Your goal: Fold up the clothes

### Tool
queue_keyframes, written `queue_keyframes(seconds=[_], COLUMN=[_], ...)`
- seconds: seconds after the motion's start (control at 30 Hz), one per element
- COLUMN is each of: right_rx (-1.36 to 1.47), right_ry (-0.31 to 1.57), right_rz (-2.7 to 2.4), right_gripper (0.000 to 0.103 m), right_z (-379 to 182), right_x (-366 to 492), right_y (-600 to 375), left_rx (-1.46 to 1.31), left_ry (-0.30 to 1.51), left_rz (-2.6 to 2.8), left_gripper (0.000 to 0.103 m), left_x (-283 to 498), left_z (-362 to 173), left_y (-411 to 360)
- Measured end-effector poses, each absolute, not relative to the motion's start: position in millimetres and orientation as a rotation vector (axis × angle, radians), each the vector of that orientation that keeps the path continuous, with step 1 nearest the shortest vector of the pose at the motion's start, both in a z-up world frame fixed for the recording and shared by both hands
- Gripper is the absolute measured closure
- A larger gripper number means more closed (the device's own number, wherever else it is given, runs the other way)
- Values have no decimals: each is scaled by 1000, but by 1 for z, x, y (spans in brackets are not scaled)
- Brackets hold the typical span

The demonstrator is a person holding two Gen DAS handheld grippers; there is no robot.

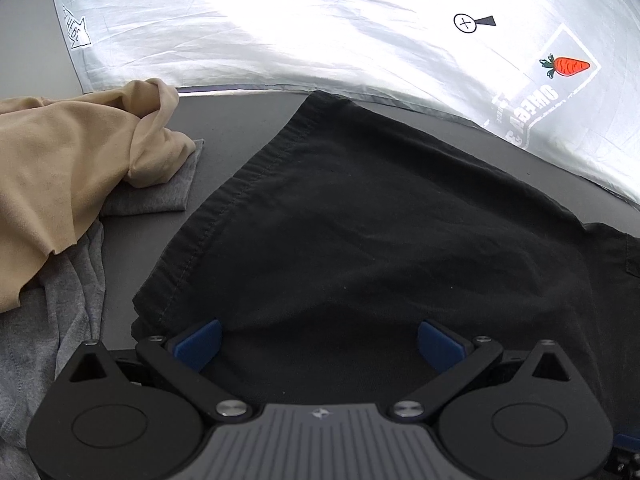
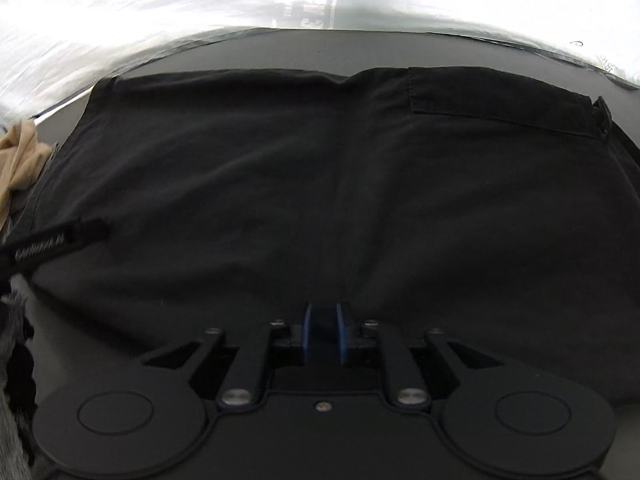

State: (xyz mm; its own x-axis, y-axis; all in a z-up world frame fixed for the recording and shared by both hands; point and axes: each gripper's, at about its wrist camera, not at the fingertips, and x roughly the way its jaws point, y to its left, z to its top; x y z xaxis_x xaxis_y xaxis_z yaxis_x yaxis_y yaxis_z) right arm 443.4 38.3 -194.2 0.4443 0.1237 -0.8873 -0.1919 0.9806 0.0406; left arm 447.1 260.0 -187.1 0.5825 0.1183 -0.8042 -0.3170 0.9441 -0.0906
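Observation:
Black shorts (image 1: 360,220) lie folded flat on the dark table, with a stitched hem at the left; they also fill the right wrist view (image 2: 300,180), with a pocket flap at the upper right. My left gripper (image 1: 320,340) is open, its blue pads spread wide just above the near part of the shorts. My right gripper (image 2: 322,332) is shut at the near edge of the shorts, with dark fabric showing in the narrow gap between the pads.
A beige garment (image 1: 72,160) lies heaped on grey garments (image 1: 52,340) at the left. A white printed sheet (image 1: 320,28) with a carrot picture (image 1: 566,66) covers the far side of the table (image 1: 240,120). The other gripper's strap (image 2: 56,240) shows at left.

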Motion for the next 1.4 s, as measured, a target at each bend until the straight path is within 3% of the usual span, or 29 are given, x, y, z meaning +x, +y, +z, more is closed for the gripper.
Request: queue_keyframes(seconds=[0.13, 0.2, 0.27, 0.7, 0.9, 1.03, 1.2, 1.4], right_rx=[-45, 10, 10, 22, 150, 239, 794, 1016], right_ry=[1073, 1089, 1087, 1080, 1103, 1136, 1180, 1013], right_rz=[180, 220, 246, 246, 254, 304, 264, 128], right_gripper=[67, 40, 30, 25, 25, 26, 27, 27], right_z=[-197, -200, -201, -205, -204, -205, -204, -191], right_x=[441, 445, 441, 439, 445, 446, 442, 395], right_y=[42, 43, 47, 54, 38, 18, -66, -172], left_rx=[-414, -518, -567, -690, -511, -511, -459, -207], left_ry=[896, 881, 865, 823, 851, 797, 605, 419], left_rz=[262, 286, 317, 414, 589, 521, 292, -74], left_gripper=[0, 0, 0, 4, 76, 81, 81, 82], left_x=[425, 406, 389, 405, 421, 419, 414, 412], left_z=[-165, -159, -159, -185, -181, -150, -60, 51], left_y=[273, 281, 287, 330, 317, 316, 279, 136])
